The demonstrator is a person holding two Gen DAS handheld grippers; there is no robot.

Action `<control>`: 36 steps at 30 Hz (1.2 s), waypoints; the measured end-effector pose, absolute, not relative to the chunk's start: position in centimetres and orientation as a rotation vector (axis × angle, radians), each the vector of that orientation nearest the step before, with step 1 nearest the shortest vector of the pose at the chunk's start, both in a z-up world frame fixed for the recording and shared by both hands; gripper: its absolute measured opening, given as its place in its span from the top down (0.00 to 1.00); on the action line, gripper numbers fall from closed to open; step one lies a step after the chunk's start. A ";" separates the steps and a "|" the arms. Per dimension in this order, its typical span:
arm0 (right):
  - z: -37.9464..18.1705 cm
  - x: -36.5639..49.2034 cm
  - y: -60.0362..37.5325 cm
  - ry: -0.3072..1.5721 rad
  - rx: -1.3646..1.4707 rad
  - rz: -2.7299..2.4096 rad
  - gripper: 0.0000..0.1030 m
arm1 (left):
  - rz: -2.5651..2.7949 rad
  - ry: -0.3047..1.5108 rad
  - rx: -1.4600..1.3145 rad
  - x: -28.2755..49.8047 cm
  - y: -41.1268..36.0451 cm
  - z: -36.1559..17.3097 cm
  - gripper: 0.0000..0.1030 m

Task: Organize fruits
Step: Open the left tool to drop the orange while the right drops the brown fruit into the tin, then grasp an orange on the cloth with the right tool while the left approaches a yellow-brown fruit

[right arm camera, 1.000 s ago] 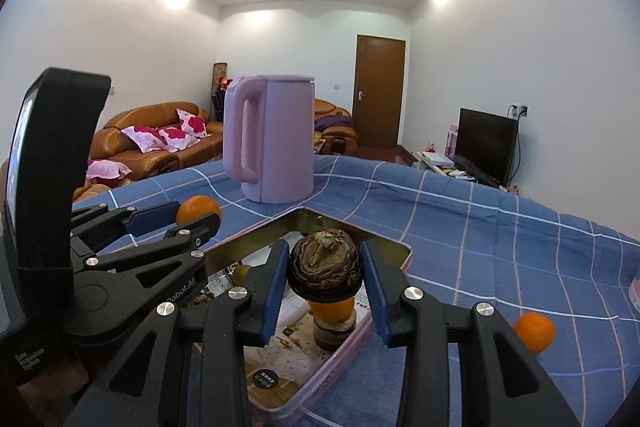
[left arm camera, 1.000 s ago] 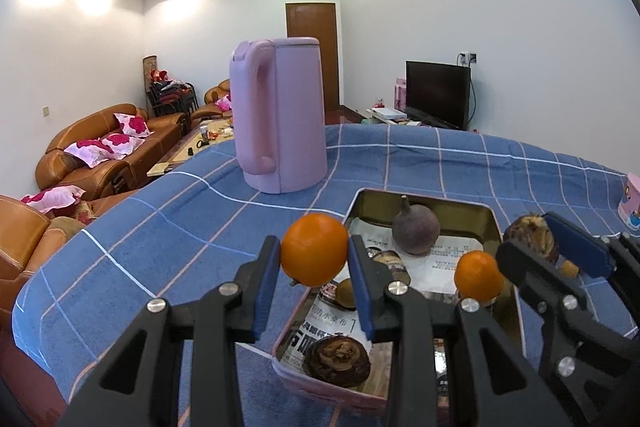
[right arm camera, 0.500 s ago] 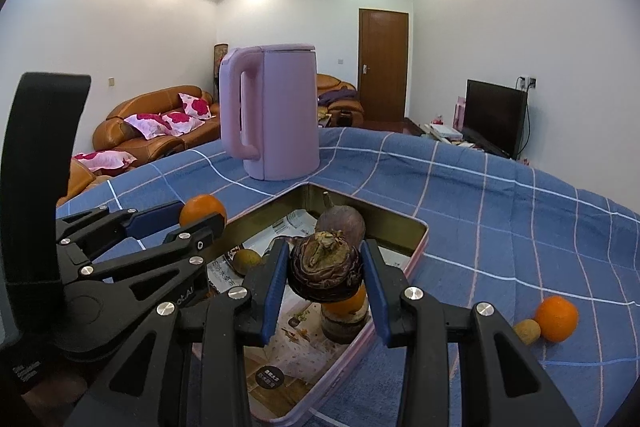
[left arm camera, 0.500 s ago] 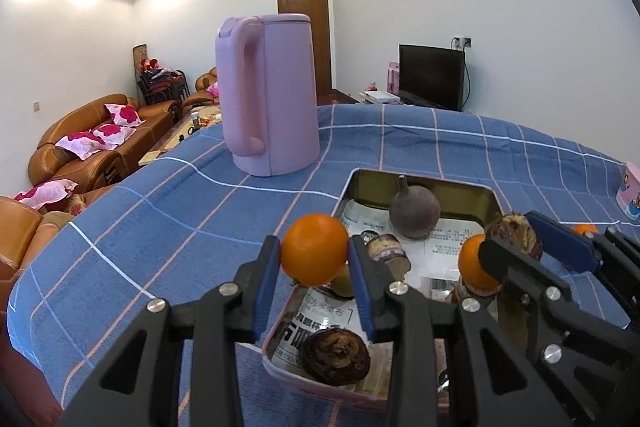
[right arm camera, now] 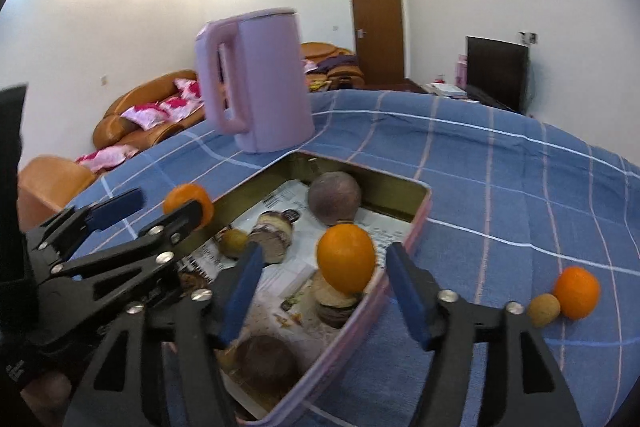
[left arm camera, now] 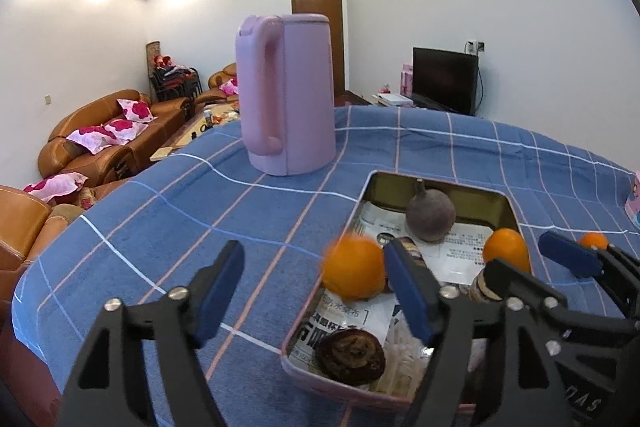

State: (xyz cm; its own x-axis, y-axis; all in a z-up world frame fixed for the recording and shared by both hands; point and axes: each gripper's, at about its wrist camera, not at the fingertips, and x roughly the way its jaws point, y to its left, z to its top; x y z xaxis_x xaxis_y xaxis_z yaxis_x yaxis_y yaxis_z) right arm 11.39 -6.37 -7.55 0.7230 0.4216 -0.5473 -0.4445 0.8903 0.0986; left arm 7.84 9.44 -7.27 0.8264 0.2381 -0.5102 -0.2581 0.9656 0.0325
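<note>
Left wrist view: the left hand-held gripper (left arm camera: 313, 261) hangs released, its jaws having just been opening. A blurred orange (left arm camera: 354, 267) is loose beside its right finger, right over the near-left rim of the tray (left arm camera: 440, 183). The likely mishap is a hit on that rim, which would send the fruit rolling across the checked cloth of the worktop (left arm camera: 180, 227) toward its edge.

In the right wrist view the right hand-held gripper (right arm camera: 324, 257) also stands released, jaws just opened and nothing pressed between them. A blurred brown fruit (right arm camera: 264, 359) lies below in the tray. Between its fingers a second orange (right arm camera: 346, 259) perches on a stack of jars (right arm camera: 336, 303). A nudge from either finger could topple it over the tray wall.

Counted near to far:
- two hand-held grippers
- at least two brown fruits, one in the tray's near-left corner (left arm camera: 350, 355)
- one small yellowish fruit (right arm camera: 234, 243)
- one purple fruit (left arm camera: 430, 217)
- three oranges, the third (right arm camera: 578, 293) loose on the cloth, touching one tan fruit (right arm camera: 543, 310)
- one tray
- one purple kettle (left arm camera: 288, 95), farthest back
</note>
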 end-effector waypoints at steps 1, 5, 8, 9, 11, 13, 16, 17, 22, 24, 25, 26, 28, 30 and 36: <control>-7.5 11.3 -6.4 0.589 -0.039 0.482 0.34 | 0.261 0.533 -0.039 7.8 9.4 -7.2 0.26; -7.2 10.3 -6.6 0.556 -0.066 0.465 0.34 | 0.251 0.528 -0.042 7.5 9.1 -7.0 0.25; -6.8 9.4 -7.3 0.517 -0.104 0.441 0.34 | 0.239 0.520 -0.033 7.2 8.7 -6.7 0.23; -6.7 9.3 -7.6 0.512 -0.114 0.433 0.34 | 0.239 0.516 -0.029 7.2 8.5 -6.5 0.22; -6.3 9.0 -8.8 0.505 -0.114 0.415 0.34 | 0.227 0.510 -0.026 7.1 7.8 -6.2 0.19; -5.9 9.0 -10.1 0.506 -0.113 0.398 0.34 | 0.216 0.502 -0.012 7.1 7.1 -5.9 0.19; -5.3 8.9 -12.3 0.499 -0.122 0.352 0.34 | 0.189 0.495 0.005 7.0 5.7 -5.4 0.18; -5.2 9.0 -13.1 0.499 -0.124 0.338 0.34 | 0.182 0.490 0.013 7.0 5.1 -5.2 0.14; -4.8 9.3 -17.8 0.498 -0.119 0.252 0.34 | 0.127 0.482 0.058 7.2 1.6 -4.6 0.09; -4.9 9.4 -19.6 0.506 -0.116 0.217 0.34 | 0.099 0.490 0.063 7.5 0.3 -4.5 0.09; -5.0 9.5 -20.3 0.511 -0.117 0.201 0.34 | 0.092 0.490 0.068 7.6 -0.3 -4.5 0.09; -5.1 9.8 -21.3 0.519 -0.120 0.180 0.34 | 0.080 0.490 0.077 7.8 -1.1 -4.4 0.09; -5.3 10.2 -22.4 0.532 -0.123 0.158 0.34 | 0.058 0.491 0.087 8.1 -2.4 -4.4 0.09; -5.6 11.0 -23.3 0.558 -0.117 0.145 0.34 | 0.042 0.492 0.105 8.7 -3.9 -4.5 0.09; -7.1 14.0 -24.4 0.638 -0.034 0.158 0.34 | 0.040 0.504 0.135 10.3 -6.4 -4.8 0.09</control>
